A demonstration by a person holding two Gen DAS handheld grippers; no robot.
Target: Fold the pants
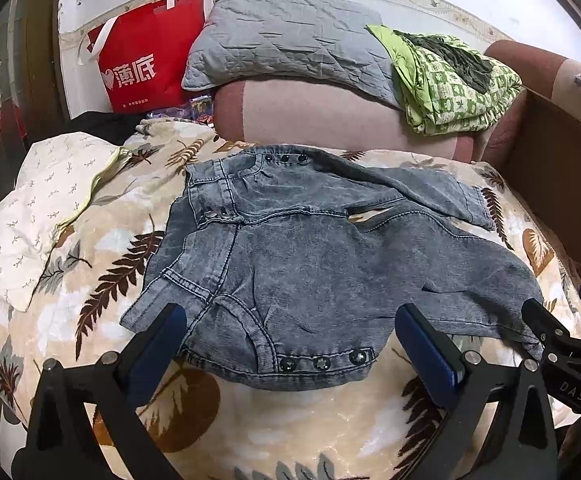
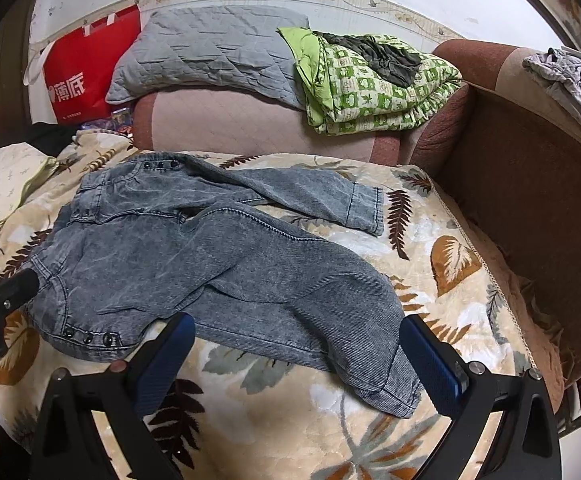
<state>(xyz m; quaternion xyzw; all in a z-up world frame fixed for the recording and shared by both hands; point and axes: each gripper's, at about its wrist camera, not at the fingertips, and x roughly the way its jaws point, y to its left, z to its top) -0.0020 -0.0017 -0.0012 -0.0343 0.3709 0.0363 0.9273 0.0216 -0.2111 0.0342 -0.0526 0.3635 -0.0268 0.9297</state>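
Lying flat mid-frame on the leaf-print blanket [image 1: 290, 432]: grey denim pants [image 1: 302, 264], judged soft, light, limp, best pinched at waistband and hem; left tongs [image 1: 290, 344] and right tongs [image 2: 296, 350] spread, empty.

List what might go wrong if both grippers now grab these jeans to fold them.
1. The jeans lie on a soft, plush blanket; the open right gripper may well pinch blanket along with the near leg.
2. The two legs are splayed apart, the far one angled away, so a fold could end up crooked.
3. The left gripper straddles the waistband near the snap buttons; a pad closing on a button might slip.
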